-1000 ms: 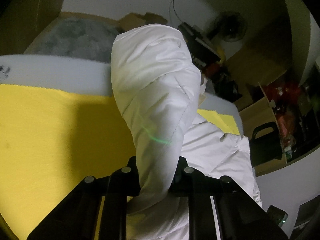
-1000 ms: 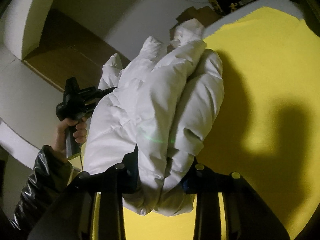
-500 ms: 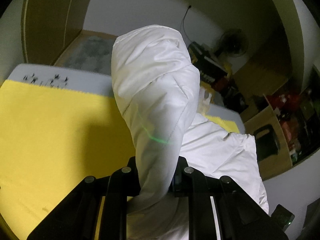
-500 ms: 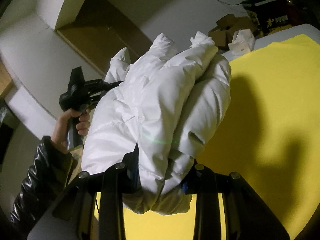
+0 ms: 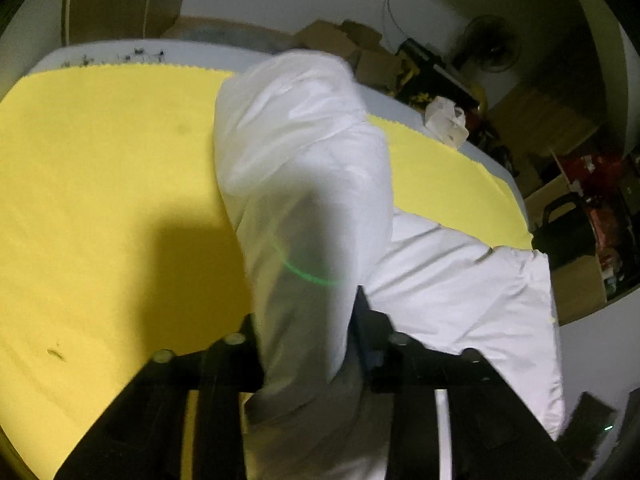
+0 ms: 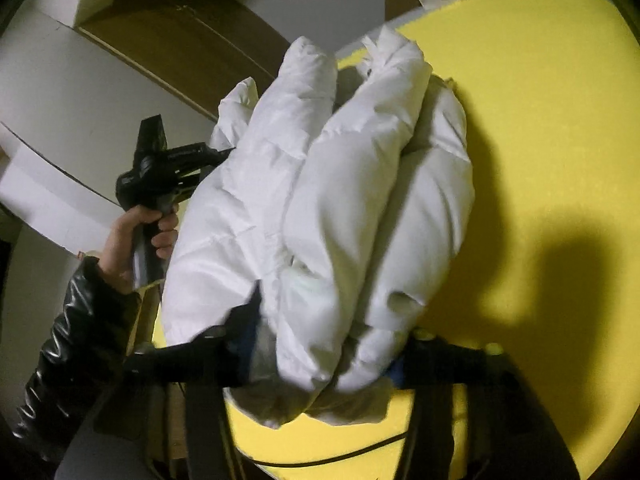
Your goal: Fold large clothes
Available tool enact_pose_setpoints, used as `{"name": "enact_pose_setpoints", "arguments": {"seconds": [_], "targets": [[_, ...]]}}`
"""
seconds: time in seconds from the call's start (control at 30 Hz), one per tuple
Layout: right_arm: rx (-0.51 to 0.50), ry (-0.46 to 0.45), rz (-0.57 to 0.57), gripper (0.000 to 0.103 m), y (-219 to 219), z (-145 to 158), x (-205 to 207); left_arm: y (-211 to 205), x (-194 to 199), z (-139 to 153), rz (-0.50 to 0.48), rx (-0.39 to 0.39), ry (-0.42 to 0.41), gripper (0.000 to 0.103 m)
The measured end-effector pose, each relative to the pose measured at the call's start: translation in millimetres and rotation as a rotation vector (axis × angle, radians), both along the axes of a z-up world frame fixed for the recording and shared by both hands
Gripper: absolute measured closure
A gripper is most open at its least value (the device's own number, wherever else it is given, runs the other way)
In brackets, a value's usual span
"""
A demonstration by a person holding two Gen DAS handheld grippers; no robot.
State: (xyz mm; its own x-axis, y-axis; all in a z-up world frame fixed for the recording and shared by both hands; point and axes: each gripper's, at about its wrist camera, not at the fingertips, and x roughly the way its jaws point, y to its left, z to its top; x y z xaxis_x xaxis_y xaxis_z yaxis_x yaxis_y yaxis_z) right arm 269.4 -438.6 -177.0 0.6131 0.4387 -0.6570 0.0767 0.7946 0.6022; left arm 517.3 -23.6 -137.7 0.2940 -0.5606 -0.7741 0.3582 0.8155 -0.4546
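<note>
Surface: yellow cloth (image 5: pixel 100 184) covers a white table (image 5: pixel 120 50), leaving a bare white strip along the far edge; hard shadows fall across the cloth.
Background: dim room with cardboard boxes (image 5: pixel 344 44), a standing fan (image 5: pixel 490 50) and cluttered shelving beyond the far right corner of the table; a wooden door (image 6: pixel 180 36) shows in the right wrist view.
Small item: crumpled clear plastic bag (image 5: pixel 446 120) lies on the bare strip at the far edge.
Garment: white puffer jacket (image 6: pixel 320 208) is bunched into thick padded rolls, raised above the near part of the cloth between the two grippers; one flatter panel spreads toward the right edge of the table in the left wrist view.
Left gripper (image 5: pixel 310 344): a padded fold of the jacket passes between its fingers; the jaws have just been opening, and motion blur hides whether the pads press the fabric.
Right gripper (image 6: pixel 324 350): two fat rolls of the jacket sit between its fingers; the jaws have just been opening and stand fairly wide, and I cannot tell if the pads grip.
Person: left hand (image 6: pixel 132 236) wraps the black handle of the left gripper beside the near left edge of the jacket; a glossy black sleeve (image 6: pixel 68 344) runs back from the wrist.
</note>
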Motion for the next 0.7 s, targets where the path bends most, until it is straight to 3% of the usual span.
{"name": "enact_pose_setpoints", "arguments": {"seconds": [0.03,0.1,0.13,0.2,0.3,0.43,0.5,0.6,0.7], "targets": [[-0.013,-0.004,0.003,0.047,-1.4,4.1,2.1,2.0,-0.3,1.0,0.01,0.003,0.003,0.055],[-0.119,-0.037,0.001,0.039,-3.6,30.3,2.3,12.2,-6.8,17.4,0.059,0.035,-0.04,0.025],[-0.165,-0.054,-0.008,0.035,-1.8,42.8,-4.7,18.5,-12.3,25.6,0.076,0.056,-0.083,0.02],[-0.326,-0.131,-0.054,0.014,-5.2,80.2,-13.1,34.6,-37.0,61.4,0.136,0.13,-0.204,0.018],[-0.513,-0.254,-0.102,0.005,0.4,140.4,-46.4,57.0,-96.4,110.8,0.2,0.179,-0.329,0.018],[-0.594,-0.445,-0.102,0.0,28.1,196.7,-107.2,77.1,-197.2,157.3,0.291,0.234,-0.522,0.018],[-0.635,-0.556,-0.12,0.0,48.6,205.8,-137.2,80.2,-253.4,167.2,0.315,0.239,-0.634,0.018],[-0.705,-0.706,-0.208,0.0,79.4,195.6,-170.0,75.8,-314.5,169.0,0.278,0.205,-0.716,0.018],[-0.73,-0.757,-0.219,0.0,106.6,177.4,-179.4,64.5,-364.0,159.3,0.272,0.211,-0.772,0.018]]}}
